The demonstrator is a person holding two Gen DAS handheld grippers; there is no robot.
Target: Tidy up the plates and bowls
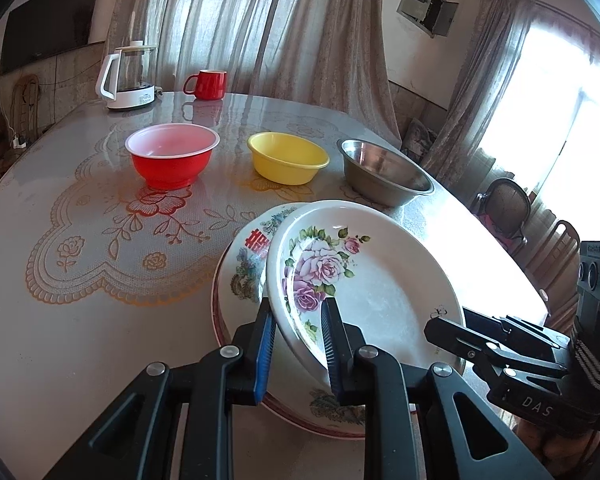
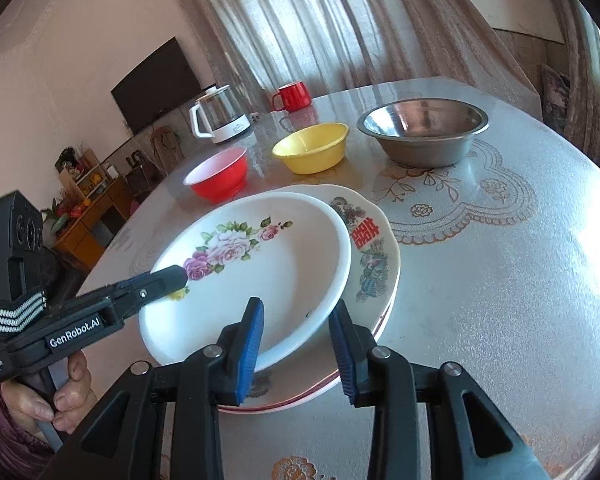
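Observation:
A white plate with pink roses [image 1: 380,276] [image 2: 260,272] rests tilted on a stack of larger patterned plates [image 1: 244,264] [image 2: 374,256]. My left gripper [image 1: 299,340] [image 2: 176,280] is shut on the rose plate's near left rim. My right gripper [image 2: 298,346] [image 1: 448,322] stands open with the plate's near right rim between its pads, which do not press on it. Behind the plates, a red bowl [image 1: 168,160] [image 2: 220,178], a yellow bowl [image 1: 286,160] [image 2: 312,150] and a steel bowl [image 1: 384,174] [image 2: 424,132] stand in a row.
The round table [image 1: 100,280] [image 2: 500,300] has a lace-pattern cover. A white and glass kettle [image 1: 128,76] [image 2: 220,120] and a red mug [image 1: 206,85] [image 2: 292,97] sit at its far edge. Chairs [image 1: 504,208] stand beyond the right edge. A person's hand [image 2: 60,396] holds the left gripper.

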